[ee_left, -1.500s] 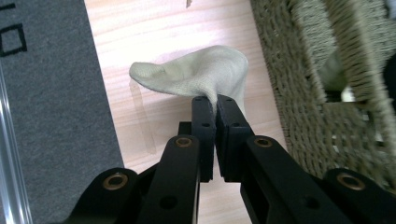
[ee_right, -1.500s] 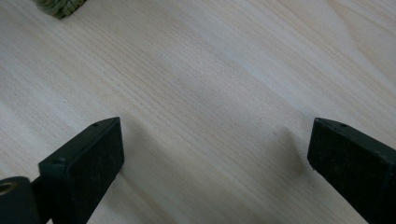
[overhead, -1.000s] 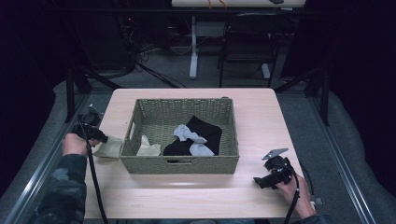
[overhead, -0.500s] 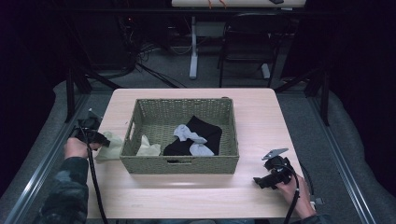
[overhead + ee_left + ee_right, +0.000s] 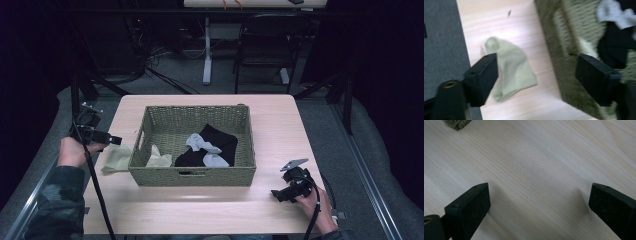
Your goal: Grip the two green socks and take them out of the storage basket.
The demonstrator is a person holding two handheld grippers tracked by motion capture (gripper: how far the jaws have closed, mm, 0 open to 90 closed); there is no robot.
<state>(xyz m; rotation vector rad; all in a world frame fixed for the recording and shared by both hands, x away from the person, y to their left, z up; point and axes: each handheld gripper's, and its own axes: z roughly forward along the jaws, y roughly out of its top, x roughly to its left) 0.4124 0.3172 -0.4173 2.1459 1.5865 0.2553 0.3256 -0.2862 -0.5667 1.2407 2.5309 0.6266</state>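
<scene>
Beside the basket [image 5: 150, 145], the wide left tool [image 5: 536, 75] has just opened above the pale sock [image 5: 511, 67].

Wooden table [image 5: 270, 130], light grain, on grey carpet [image 5: 327, 125]. At its middle, nearer the far edge than the near one, a wicker basket [image 5: 192, 176], rectangular, long sides parallel to the near edge, a handle slot in the front wall. Inside, against the right half, a black cloth [image 5: 222, 142], crumpled. On top of it two grey socks [image 5: 200, 144], one touching the other. In the basket's near left corner a pale sock [image 5: 159, 159], leaning on the wall. Beyond the far edge, in the dark: a black chair [image 5: 265, 45], a white post [image 5: 206, 55] on a foot, loose cables [image 5: 155, 55] on the floor.
</scene>
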